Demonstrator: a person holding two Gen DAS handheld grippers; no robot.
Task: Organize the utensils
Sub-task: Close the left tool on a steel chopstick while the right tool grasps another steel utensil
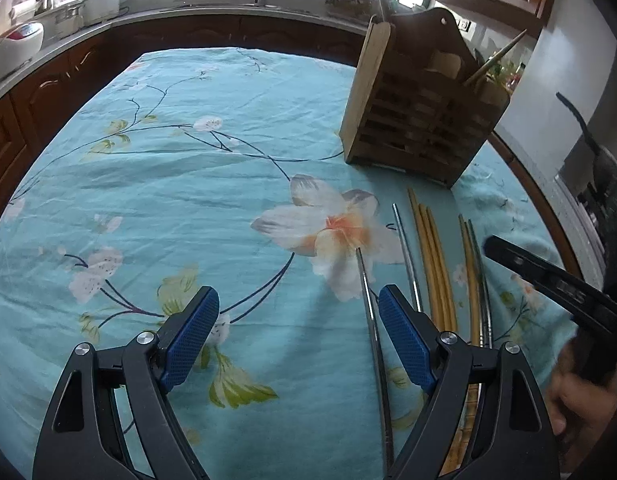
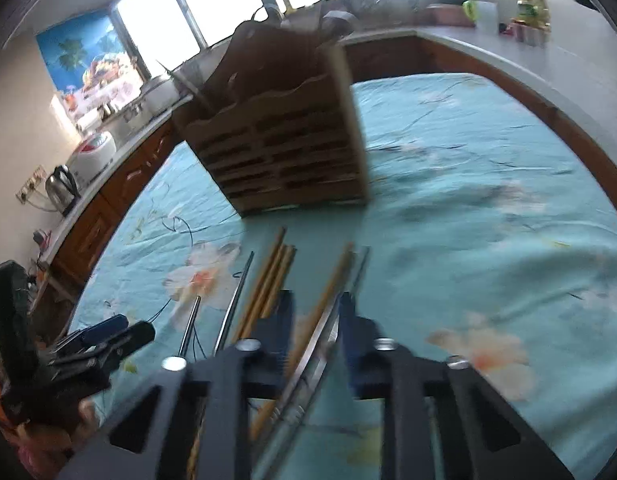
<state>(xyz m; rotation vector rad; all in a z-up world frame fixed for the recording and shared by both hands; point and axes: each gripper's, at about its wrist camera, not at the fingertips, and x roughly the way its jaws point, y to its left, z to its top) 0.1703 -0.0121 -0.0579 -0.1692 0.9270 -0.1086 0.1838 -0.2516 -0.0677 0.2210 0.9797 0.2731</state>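
left gripper [image 1: 298,338] wide, nothing between the pads, hovering over the teal flowered cloth [image 1: 168,184]. one steel chopstick [image 1: 370,320] runs just inside its right finger, not gripped.

right gripper [image 2: 314,320] narrow, closed around a wooden chopstick [image 2: 328,292] and a steel one [image 2: 350,280] lying side by side; both pass between the blue pads. frame is motion-blurred, so actual pad contact can't be confirmed.

landmark = wooden holder [image 1: 420,120], upright on the cloth, slatted front, one stick [image 1: 496,60] already leaning out of its right end.

rest of the chopsticks lie on the cloth in front of the holder, roughly parallel, tips pointing at it:
- a second steel one [image 1: 406,256], just right of the first
- three wooden ones [image 1: 430,256] bunched together, touching
- the wood+steel pair [image 1: 474,264] furthest right, the one the right gripper is on

in the left wrist view the right gripper comes in from the right edge over that pair, with a hand [image 1: 580,396] behind it.

kitchen counter [image 1: 188,12] curves around behind the holder.
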